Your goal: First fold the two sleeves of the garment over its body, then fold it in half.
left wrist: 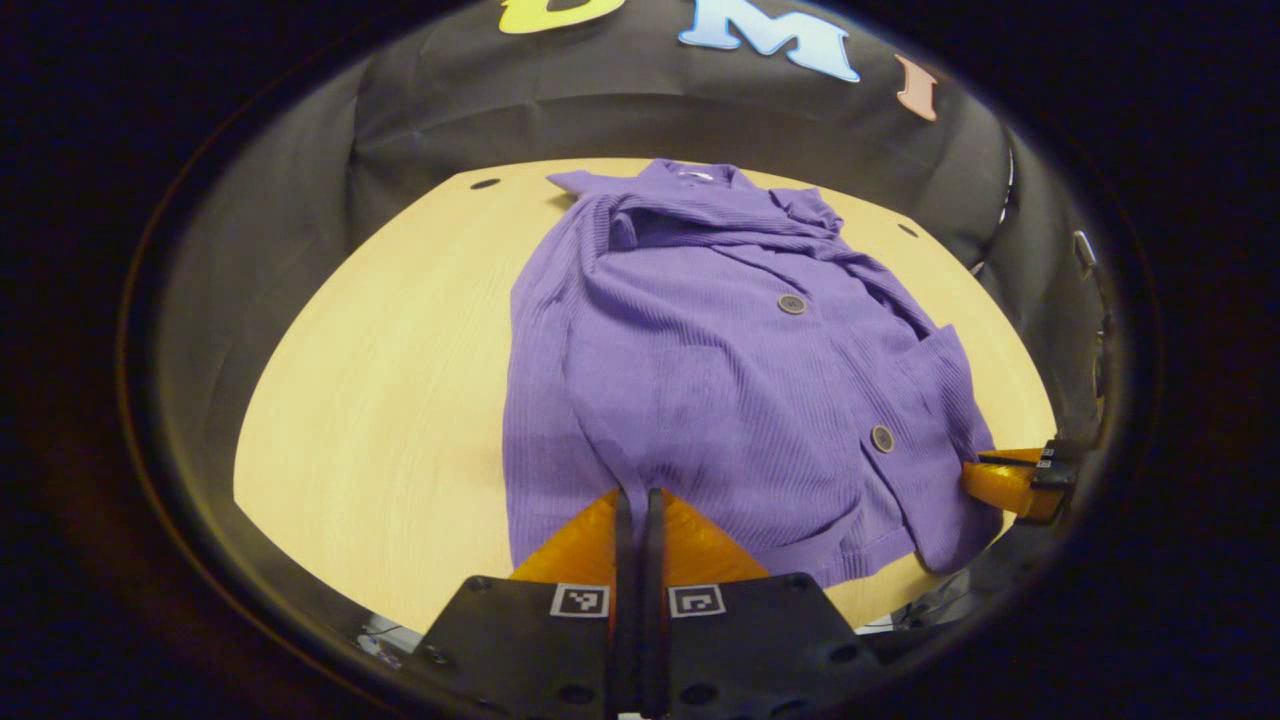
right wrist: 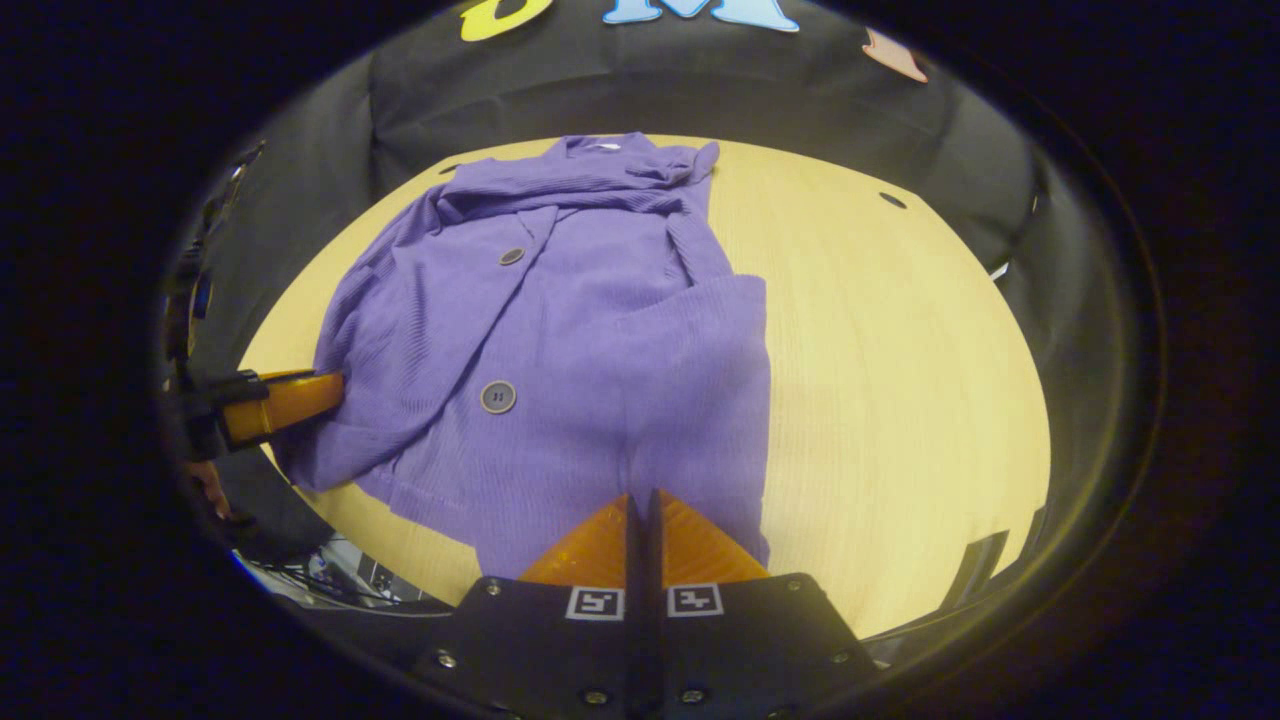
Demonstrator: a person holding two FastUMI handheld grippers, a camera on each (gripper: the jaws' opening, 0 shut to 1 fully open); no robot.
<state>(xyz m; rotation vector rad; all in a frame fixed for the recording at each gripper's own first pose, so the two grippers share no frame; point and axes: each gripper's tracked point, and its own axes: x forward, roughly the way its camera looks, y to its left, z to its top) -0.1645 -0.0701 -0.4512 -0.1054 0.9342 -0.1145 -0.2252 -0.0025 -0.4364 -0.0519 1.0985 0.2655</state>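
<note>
A purple ribbed cardigan (left wrist: 720, 370) lies flat on the wooden table (left wrist: 380, 380), collar far from me and hem near. Its sleeves lie folded across the upper body. My left gripper (left wrist: 637, 492) is shut on the near hem, and the cloth puckers at its tips. At the right edge of the left gripper view, my right gripper (left wrist: 985, 468) meets the hem's other corner. In the right gripper view the cardigan (right wrist: 560, 340) spreads to the left, with my right gripper (right wrist: 640, 497) shut on its hem. My left gripper (right wrist: 335, 385) pinches the far-left corner there.
Two dark buttons (left wrist: 792, 304) sit along the cardigan's front. The table (right wrist: 900, 350) has bare wood on both sides of the garment and small holes (left wrist: 485, 183) near its back corners. Black cloth walls surround it. Cables (right wrist: 350, 575) hang below the near edge.
</note>
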